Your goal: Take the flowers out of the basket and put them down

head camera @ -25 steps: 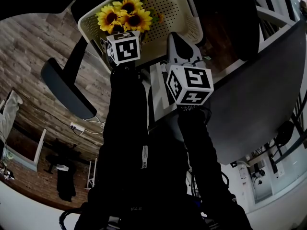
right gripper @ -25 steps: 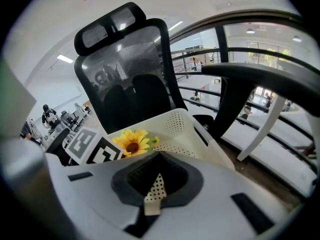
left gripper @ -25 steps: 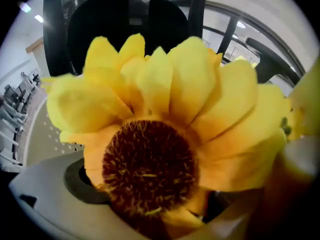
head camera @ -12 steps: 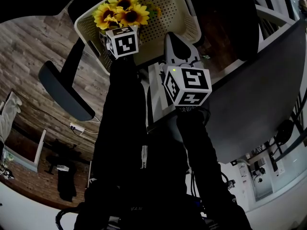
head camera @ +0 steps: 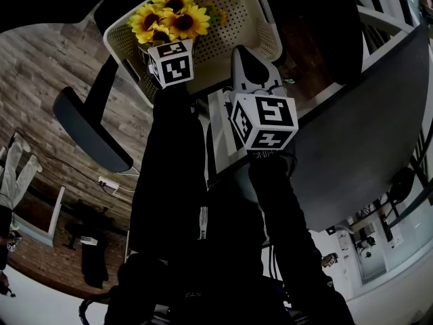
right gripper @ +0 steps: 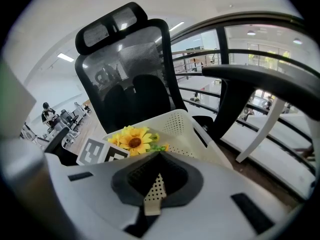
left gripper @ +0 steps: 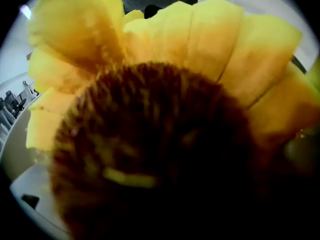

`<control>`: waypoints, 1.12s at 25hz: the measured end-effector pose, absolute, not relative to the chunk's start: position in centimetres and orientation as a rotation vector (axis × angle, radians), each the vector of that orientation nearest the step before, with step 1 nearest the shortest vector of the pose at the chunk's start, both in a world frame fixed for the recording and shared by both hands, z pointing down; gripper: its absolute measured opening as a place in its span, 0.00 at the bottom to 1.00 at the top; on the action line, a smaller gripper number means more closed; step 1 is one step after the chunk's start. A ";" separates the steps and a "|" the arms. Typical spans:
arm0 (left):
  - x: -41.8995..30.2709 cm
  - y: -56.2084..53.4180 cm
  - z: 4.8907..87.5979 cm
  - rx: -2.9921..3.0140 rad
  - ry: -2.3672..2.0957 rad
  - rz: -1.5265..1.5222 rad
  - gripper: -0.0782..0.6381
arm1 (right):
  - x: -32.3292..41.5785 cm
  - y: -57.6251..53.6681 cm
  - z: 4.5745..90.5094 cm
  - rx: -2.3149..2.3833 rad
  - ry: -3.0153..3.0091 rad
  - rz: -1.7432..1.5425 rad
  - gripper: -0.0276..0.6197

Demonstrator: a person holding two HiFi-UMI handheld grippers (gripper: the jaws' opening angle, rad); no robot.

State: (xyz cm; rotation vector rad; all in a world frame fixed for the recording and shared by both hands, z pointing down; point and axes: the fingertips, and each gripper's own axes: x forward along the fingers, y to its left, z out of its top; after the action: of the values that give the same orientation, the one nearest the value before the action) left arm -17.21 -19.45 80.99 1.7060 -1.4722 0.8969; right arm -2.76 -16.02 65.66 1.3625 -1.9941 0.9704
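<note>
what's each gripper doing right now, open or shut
Left gripper: cannot be told; a sunflower fills its view and hides the jaws.
Right gripper: closed on the rim of the basket.

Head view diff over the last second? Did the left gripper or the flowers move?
Small change. The left gripper and the sunflowers above it shifted slightly up and left, away from the person. The flowers are still over the basket. No grab or release is visible; the left gripper view shows only a flower head. The right gripper stayed put, clamped on the basket rim.
</note>
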 end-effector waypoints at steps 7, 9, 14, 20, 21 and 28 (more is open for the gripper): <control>-17.3 -19.9 77.7 1.789 -1.517 0.866 0.91 | -2.7 -16.3 65.0 1.381 -2.009 0.955 0.06; -17.2 -20.0 76.4 1.806 -1.528 0.851 0.91 | -2.8 -16.4 64.5 1.394 -2.017 0.957 0.06; -16.7 -20.0 72.2 1.839 -1.545 0.800 0.91 | -3.0 -17.1 61.3 1.450 -2.061 0.943 0.06; -15.5 -19.3 65.0 1.878 -1.542 0.756 0.91 | -2.7 -17.2 54.9 1.537 -2.109 0.937 0.06; -15.3 -19.1 63.5 1.887 -1.541 0.750 0.91 | -2.5 -17.0 53.6 1.549 -2.116 0.932 0.06; -13.1 -18.1 52.4 2.007 -1.536 0.707 0.91 | -0.7 -14.7 44.1 1.658 -2.151 0.891 0.06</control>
State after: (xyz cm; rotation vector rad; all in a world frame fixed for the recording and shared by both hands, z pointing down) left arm -13.06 -18.11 52.38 2.0067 -1.5358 0.7066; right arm -0.69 -14.74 44.06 1.6579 -2.1506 0.8912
